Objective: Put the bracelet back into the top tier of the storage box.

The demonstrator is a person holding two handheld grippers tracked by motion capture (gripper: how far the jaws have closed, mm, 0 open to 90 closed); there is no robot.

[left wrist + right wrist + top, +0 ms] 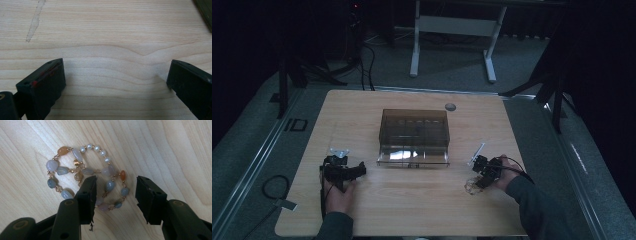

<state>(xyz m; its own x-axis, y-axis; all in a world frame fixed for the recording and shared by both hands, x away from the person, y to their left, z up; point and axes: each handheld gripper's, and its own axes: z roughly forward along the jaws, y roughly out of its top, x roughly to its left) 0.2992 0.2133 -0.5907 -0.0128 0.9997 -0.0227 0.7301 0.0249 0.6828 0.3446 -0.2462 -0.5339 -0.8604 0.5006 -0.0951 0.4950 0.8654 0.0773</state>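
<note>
The bracelet (86,173) is lying twisted on the table (412,200), just right of the box (413,136), looking light, floppy and slippery. The right gripper (116,192) is hovering with jaws apart around one loop, so I'd pinch the strand between beads. The left gripper (116,80) is sitting wide open over bare wood.

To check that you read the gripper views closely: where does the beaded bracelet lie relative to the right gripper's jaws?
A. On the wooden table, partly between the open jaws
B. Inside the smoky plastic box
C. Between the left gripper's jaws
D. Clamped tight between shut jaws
A: in the right gripper view the beaded bracelet lies flat on the wooden table, one loop between the right gripper's parted jaws.
</note>
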